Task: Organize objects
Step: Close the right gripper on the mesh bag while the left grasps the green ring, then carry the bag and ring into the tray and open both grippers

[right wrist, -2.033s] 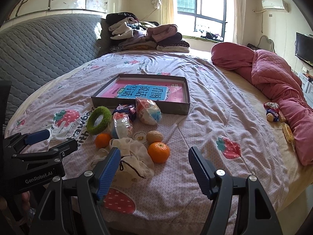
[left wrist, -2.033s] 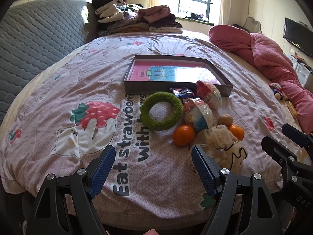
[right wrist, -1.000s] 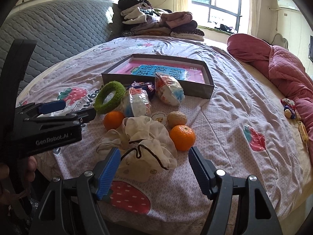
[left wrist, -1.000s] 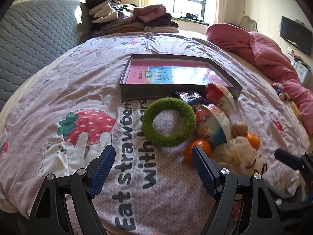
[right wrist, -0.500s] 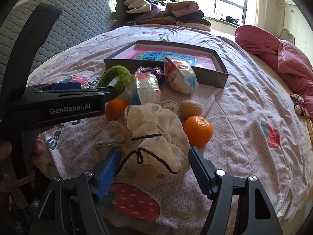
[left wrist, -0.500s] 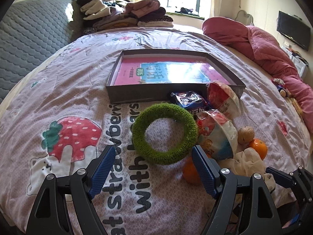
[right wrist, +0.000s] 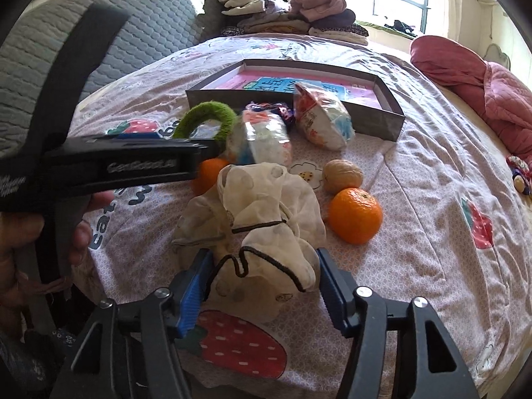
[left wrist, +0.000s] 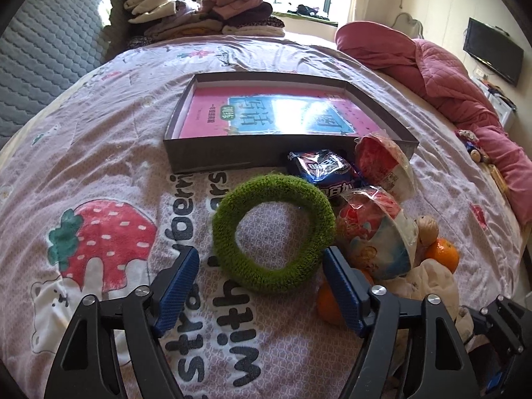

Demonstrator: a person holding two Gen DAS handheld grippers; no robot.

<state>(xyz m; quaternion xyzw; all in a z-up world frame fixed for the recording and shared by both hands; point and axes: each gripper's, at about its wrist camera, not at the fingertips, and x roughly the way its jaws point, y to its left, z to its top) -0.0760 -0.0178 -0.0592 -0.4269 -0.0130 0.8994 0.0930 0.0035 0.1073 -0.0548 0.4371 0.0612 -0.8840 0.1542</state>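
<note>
A fuzzy green ring [left wrist: 272, 232] lies on the strawberry-print bedspread, its near half between the blue pads of my left gripper [left wrist: 259, 266]. The jaws are closing and the pads do not press on the ring. In the right wrist view a cream cloth pouch with a black cord [right wrist: 266, 219] sits between the fingers of my right gripper [right wrist: 262, 262]. Those jaws are closing too, with the pads at the cloth's edges. Behind the pile stands a grey box [left wrist: 206, 163] with a pink book in it.
Two wrapped snack bowls [right wrist: 319, 116], a dark snack packet [left wrist: 319, 166], a walnut [right wrist: 342, 176] and oranges [right wrist: 354, 216] crowd the pile. The left tool's black body [right wrist: 133, 166] and a hand [right wrist: 20, 232] fill the left. Pink quilt [left wrist: 449, 76] right, folded clothes [left wrist: 206, 13] behind.
Both grippers have come forward and down onto the pile. The green ring now lies between the left fingers and the pouch between the right ones. Both pairs of jaws have narrowed.
</note>
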